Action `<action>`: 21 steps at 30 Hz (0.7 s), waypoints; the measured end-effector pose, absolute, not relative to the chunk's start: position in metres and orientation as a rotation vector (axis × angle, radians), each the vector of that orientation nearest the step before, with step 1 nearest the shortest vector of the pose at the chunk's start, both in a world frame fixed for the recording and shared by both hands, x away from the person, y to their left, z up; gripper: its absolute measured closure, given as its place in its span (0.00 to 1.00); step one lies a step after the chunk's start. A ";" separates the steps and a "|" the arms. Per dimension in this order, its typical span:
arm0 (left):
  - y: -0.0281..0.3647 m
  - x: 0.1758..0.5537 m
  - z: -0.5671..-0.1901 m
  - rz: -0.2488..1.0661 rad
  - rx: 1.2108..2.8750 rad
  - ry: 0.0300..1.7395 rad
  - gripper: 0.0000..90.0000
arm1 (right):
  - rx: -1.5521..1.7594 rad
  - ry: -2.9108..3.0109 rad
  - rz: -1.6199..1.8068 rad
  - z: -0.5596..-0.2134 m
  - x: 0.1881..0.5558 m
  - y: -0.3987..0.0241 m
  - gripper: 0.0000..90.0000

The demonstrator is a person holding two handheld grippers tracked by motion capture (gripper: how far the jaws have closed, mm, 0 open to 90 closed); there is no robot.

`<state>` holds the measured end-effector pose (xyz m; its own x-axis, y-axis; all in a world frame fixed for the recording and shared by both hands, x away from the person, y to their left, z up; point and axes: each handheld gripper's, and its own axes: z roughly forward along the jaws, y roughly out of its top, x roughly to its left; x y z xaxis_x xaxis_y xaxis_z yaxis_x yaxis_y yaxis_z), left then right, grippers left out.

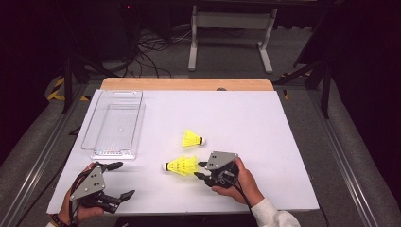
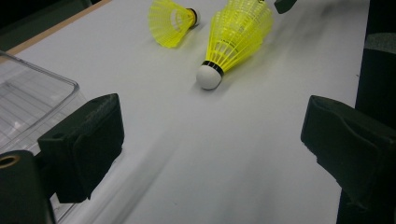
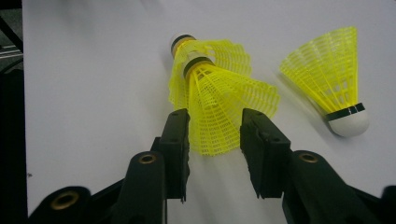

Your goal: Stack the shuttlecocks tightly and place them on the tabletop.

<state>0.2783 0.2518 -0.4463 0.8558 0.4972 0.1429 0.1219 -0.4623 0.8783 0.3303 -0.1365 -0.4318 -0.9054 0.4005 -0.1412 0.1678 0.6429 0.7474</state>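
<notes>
Yellow plastic shuttlecocks lie on our white table (image 1: 265, 142). Two of them are pushed one into the other, making a stacked pair (image 1: 182, 165) that lies on its side near the middle of the table, white tip pointing to 9 o'clock. A single shuttlecock (image 1: 193, 138) lies just beside it at 12 o'clock, tip pointing to 3 o'clock, with a small gap between them.

Our right gripper (image 1: 202, 170) sits at 3 o'clock from the stacked pair. Its jaws are partly open. In the right gripper view the wide skirt end of the stacked pair (image 3: 219, 107) sits between the two black jaws. The left jaw looks like it touches the skirt, but we cannot tell if the right one does, so the grip looks loose. That view also shows us there are two tips, one behind the other. The high view does not make that clear.

Our left gripper (image 1: 124, 179) rests near the table's front left corner, at 7 o'clock from the pair. Its jaws are wide open and hold nothing.

A clear tray (image 1: 113, 122) sits by the left edge of the table, at 10 o'clock from the pair. In the left gripper view its corner (image 2: 32, 100) is just beside the left jaw. The right half of the table has lots of open room. The front edge is close to both hands.
</notes>
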 end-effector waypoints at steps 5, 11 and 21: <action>0.252 0.278 -0.446 0.474 2.029 0.449 0.08 | 0.464 2.551 1.143 -0.427 0.330 -0.142 0.76; 0.252 0.278 -0.446 0.474 2.029 0.449 0.08 | 0.494 2.508 1.170 -0.421 0.330 -0.150 0.79; 0.252 0.278 -0.446 0.479 2.031 0.447 0.08 | 0.557 2.425 1.192 -0.410 0.338 -0.159 0.98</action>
<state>0.2777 0.2522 -0.4457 0.8553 0.4958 0.1504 0.1160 -0.4663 0.8770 0.3382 -0.1590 -0.4098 -0.8491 0.5036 -0.1598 0.1810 0.5614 0.8075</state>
